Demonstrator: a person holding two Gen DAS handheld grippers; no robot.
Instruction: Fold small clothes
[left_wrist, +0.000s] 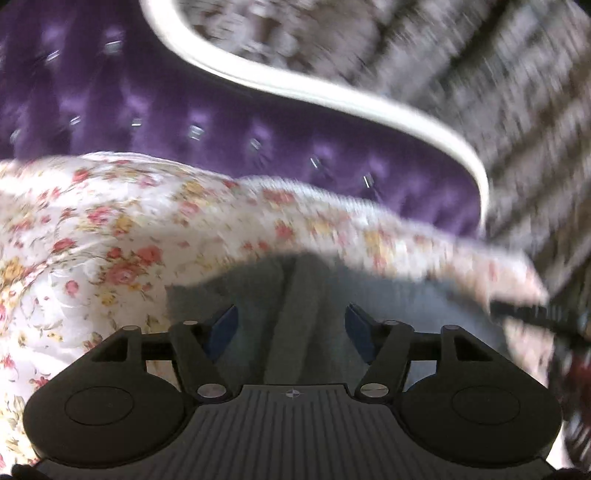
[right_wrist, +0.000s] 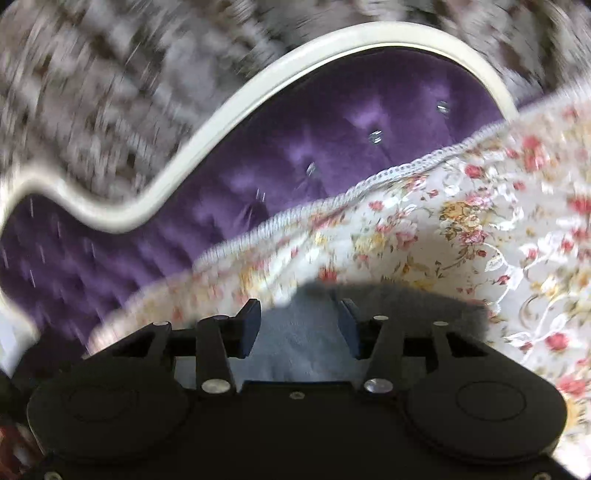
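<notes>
While our left gripper (left_wrist: 291, 328) and right gripper (right_wrist: 299, 325) hover with jaws parted, gripping nothing, we see the grey garment (left_wrist: 295, 295) beneath them on the floral bedspread (left_wrist: 92, 240), near the purple headboard (left_wrist: 147, 110).

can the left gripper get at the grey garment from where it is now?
Probably yes. The left gripper has its jaws apart directly over the grey garment, which lies on the floral bedspread with nothing between pads and cloth. Motion blur hides whether the pads touch the fabric.
</notes>
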